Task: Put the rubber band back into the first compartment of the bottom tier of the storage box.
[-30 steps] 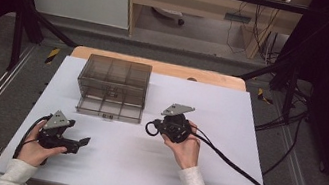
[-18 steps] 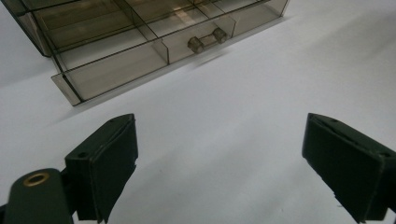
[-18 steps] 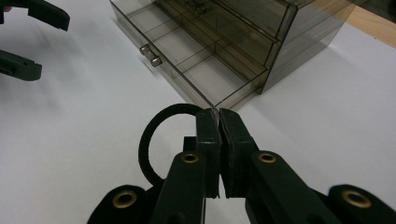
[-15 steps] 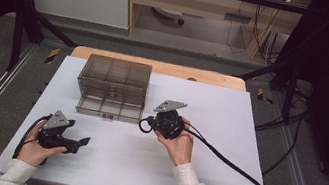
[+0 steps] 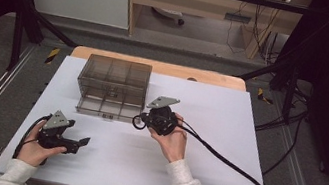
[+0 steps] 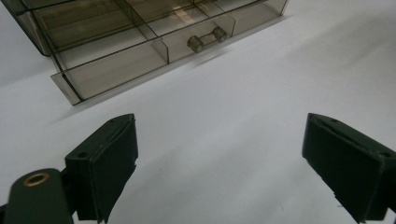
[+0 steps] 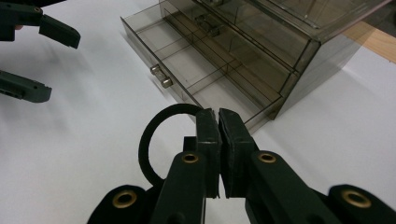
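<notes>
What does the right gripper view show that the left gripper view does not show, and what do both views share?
In the right gripper view alone: the right hand-held gripper, shut on a black ring; the left hand-held gripper farther off, open; and the wooden table edge.

In the left gripper view alone: the left hand-held gripper's own two pads, wide apart with nothing between them.

Both share: the clear plastic drawer box, its bottom drawer pulled out, the drawer's small handle, and the white tabletop.

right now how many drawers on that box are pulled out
1. The bottom drawer of the clear box sits pulled out toward the person, with its knob at the front. The drawers above it look shut, though the tinted walls make that hard to confirm.
</notes>
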A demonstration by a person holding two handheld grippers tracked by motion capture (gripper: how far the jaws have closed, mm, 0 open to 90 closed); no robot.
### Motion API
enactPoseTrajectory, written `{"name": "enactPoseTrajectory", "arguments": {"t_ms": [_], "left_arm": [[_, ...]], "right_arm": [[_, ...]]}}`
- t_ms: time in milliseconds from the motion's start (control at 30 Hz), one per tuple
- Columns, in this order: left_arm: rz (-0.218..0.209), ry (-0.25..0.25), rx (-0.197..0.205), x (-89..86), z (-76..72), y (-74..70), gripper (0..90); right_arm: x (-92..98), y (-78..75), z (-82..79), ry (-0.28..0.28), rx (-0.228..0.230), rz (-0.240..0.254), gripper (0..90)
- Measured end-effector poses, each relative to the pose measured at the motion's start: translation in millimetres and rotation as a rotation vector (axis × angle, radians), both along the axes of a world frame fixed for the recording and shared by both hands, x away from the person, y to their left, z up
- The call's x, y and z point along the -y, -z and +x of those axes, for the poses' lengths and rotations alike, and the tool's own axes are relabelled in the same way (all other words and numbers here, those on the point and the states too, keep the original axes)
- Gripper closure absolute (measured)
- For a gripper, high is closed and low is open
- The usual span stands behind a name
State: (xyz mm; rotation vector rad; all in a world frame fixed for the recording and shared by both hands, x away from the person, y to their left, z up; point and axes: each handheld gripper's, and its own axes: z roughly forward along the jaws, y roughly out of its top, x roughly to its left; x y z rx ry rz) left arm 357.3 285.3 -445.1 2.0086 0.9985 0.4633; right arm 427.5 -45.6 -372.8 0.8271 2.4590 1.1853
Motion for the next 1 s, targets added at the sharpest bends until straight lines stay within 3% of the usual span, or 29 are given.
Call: {"name": "enactPoseTrajectory", "arguments": {"t_ms": [1000], "left_arm": [[-0.002,0.003,-0.001,-0.7,-0.1,-0.6,10.3]], "right_arm": [[-45.2,2.8,17.1,-0.042,0.014,0.001,87.6]]}}
